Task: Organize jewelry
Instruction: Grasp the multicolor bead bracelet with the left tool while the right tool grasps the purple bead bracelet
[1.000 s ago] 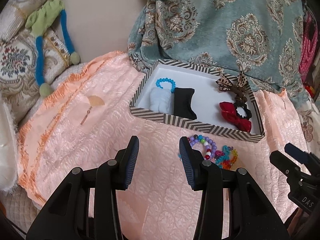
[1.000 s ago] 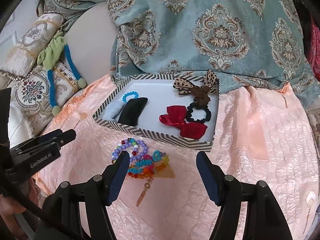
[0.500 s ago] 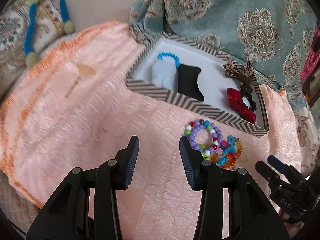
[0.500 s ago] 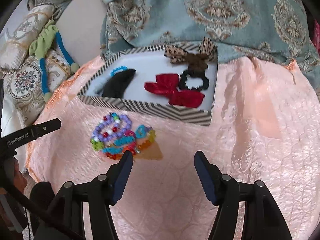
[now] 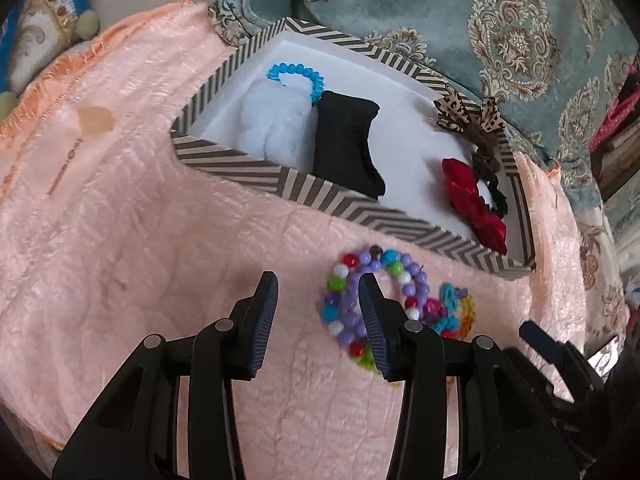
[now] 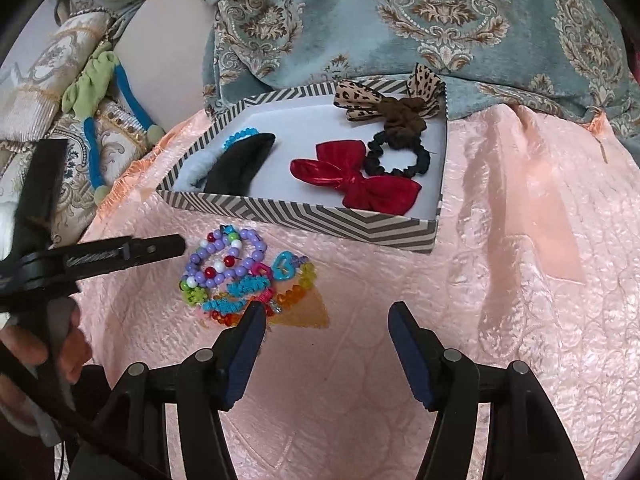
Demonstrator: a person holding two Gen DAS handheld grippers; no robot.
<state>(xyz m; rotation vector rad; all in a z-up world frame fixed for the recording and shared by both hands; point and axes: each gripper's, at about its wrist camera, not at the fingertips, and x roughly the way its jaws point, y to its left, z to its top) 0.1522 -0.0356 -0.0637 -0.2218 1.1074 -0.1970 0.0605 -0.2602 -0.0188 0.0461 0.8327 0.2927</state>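
Between the left tongs point(image 5: 318, 304), spread and gripping nothing, only pink quilt point(image 5: 140, 240); now lower and nearer than a second ago, right fingertip point(image 5: 370, 296) over the bead bracelets point(image 5: 372, 296). Likely a pickup about to start. Right tongs point(image 6: 326, 320) also spread, empty, just right of the pile. Beyond both, striped box point(image 6: 304, 216) with bows and a blue bracelet point(image 5: 296, 74). Pile's long axis roughly along the box's near wall; no clear pointing end.

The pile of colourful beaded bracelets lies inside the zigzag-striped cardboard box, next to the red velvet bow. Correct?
No. The pile of colourful beaded bracelets lies on the peach quilted cloth in front of the zigzag-striped cardboard box; the red velvet bow is inside. The right wrist view shows it.
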